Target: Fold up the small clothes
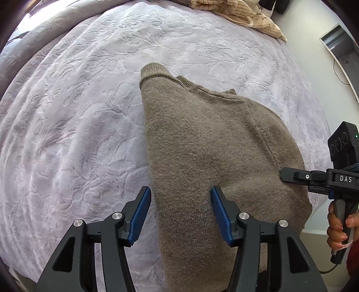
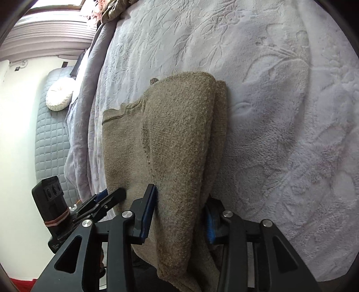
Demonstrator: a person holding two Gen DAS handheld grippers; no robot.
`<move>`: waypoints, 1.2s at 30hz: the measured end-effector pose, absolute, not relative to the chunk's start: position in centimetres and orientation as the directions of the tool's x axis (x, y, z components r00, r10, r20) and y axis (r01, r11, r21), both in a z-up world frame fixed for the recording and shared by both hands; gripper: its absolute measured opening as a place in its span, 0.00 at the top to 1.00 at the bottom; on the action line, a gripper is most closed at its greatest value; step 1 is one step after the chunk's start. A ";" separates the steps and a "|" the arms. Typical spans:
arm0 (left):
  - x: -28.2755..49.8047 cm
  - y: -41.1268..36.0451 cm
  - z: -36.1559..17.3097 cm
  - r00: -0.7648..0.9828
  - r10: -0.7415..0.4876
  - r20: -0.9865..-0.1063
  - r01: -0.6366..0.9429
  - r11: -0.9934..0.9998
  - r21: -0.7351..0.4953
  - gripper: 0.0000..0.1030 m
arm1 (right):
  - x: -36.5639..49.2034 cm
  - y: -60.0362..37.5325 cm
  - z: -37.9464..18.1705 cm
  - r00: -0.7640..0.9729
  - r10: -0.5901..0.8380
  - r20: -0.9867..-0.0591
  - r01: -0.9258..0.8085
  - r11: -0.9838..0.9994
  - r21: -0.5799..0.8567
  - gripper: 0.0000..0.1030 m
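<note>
On lilac blanket (image 1: 78,134): folded brown sweater (image 1: 202,146); left gripper (image 1: 180,200) jaws apart, right gripper (image 2: 179,202) jaws straddling fold.

Pale lilac embossed blanket (image 1: 89,125) is covering the bed. Striped beige cloth (image 1: 237,11) is lying at its far edge. White wall (image 2: 18,116), grey quilted headboard (image 2: 50,143) with round white cushion (image 2: 59,97) sitting nearby, daylight coming in.

My left wrist camera looks steeply down past its fingers, close over the sweater (image 1: 213,146) on the bedspread (image 1: 78,123). My right one faces it nearer, from the opposite edge; both share it.
</note>
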State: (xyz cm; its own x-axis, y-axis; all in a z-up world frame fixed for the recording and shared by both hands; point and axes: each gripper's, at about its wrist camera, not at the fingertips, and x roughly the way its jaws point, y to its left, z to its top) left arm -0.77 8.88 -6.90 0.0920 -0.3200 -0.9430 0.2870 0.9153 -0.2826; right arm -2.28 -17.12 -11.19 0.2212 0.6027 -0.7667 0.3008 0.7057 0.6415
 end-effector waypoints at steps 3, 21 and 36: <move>-0.7 9.7 -6.2 0.119 -0.276 -0.954 0.290 0.928 -0.233 0.45 | -2.7 -17.9 -10.2 0.217 0.523 -0.824 0.314 0.762 0.567 0.59; -2.9 8.3 -3.6 0.043 -0.417 -0.908 0.337 0.862 -0.379 0.45 | -6.1 -13.8 -4.7 0.219 0.351 -0.910 0.155 0.909 0.388 0.88; -4.6 6.9 -6.7 0.032 -0.361 -0.932 0.385 0.865 -0.321 0.45 | -6.8 -15.0 -10.2 0.162 0.251 -0.954 0.186 0.942 0.279 0.77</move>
State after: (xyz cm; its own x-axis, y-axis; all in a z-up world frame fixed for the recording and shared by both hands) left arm -4.59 6.93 -6.70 0.0320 -0.3606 -0.9322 0.3855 0.8649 -0.3214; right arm -6.79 -14.99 -10.17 0.1622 0.2510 -0.9543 0.1862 0.9419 0.2794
